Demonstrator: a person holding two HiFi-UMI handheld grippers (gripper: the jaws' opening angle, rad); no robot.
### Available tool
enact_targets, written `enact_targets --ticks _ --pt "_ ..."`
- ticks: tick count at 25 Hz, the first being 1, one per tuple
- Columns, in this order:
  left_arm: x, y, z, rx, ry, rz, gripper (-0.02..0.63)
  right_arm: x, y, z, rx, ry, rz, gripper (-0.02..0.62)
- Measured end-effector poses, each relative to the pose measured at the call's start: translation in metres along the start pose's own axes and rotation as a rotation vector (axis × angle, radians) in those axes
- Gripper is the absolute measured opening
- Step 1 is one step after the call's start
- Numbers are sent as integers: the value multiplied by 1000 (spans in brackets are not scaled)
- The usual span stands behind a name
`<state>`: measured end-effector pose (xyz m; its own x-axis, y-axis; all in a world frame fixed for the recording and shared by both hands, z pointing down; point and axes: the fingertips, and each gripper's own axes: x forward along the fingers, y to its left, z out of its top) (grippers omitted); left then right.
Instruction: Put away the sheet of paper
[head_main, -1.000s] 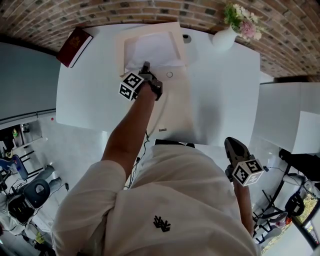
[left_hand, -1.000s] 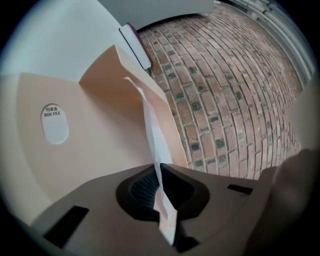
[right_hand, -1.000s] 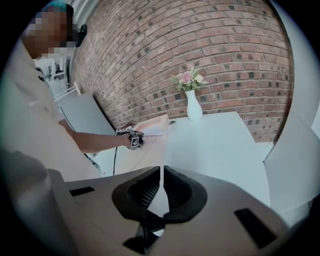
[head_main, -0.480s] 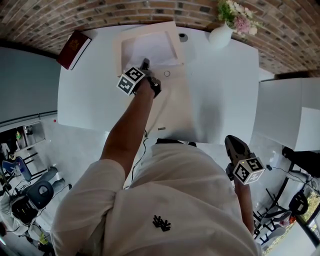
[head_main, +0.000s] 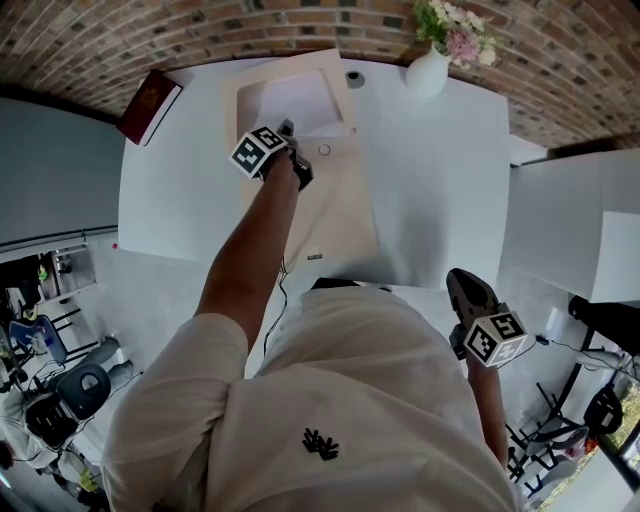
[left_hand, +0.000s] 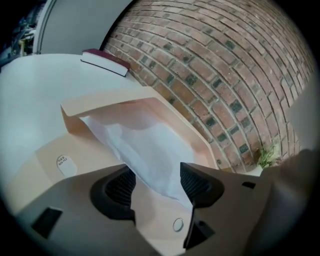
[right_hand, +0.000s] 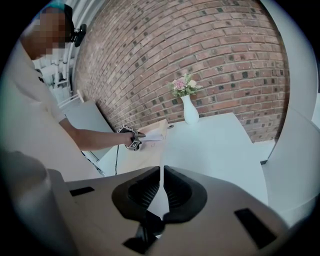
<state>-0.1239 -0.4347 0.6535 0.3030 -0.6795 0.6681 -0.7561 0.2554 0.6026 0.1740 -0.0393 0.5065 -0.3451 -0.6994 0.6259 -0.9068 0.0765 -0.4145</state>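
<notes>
A tan envelope (head_main: 335, 205) lies on the white table (head_main: 440, 170) with its flap (head_main: 262, 88) raised toward the brick wall. The white sheet of paper (head_main: 297, 102) sits partly inside its mouth; in the left gripper view the paper (left_hand: 145, 142) slopes down out of the envelope (left_hand: 50, 152). My left gripper (head_main: 288, 128) (left_hand: 157, 182) is at the mouth. Its jaws have just been opening and now stand open; the paper's near corner lies between them, untouched. My right gripper (head_main: 462, 285) (right_hand: 162, 192) is shut and empty, held back off the table's near right edge.
A dark red book (head_main: 150, 98) (left_hand: 105, 61) lies at the far left of the table. A white vase of flowers (head_main: 428, 70) (right_hand: 190, 112) stands at the far right beside the wall. A small dark object (head_main: 352, 75) sits behind the envelope. A white cabinet (head_main: 570, 230) stands to the right.
The left gripper's jaws went from shut on the paper to open, and its marker cube rolled. Less of the paper shows outside the envelope. The right gripper barely shifted.
</notes>
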Motion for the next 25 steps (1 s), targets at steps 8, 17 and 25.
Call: enact_targets --ticks 8,17,25 --pt "-6 3 -15 75 64 105 282 -16 -18 -6 12 -26 27 46" --pt "-34 2 -29 87 30 132 282 -34 -36 -14 16 -55 59 46" --pt "-69 -13 -51 70 -8 80 282 -43 -46 -11 -36 -68 132 46"
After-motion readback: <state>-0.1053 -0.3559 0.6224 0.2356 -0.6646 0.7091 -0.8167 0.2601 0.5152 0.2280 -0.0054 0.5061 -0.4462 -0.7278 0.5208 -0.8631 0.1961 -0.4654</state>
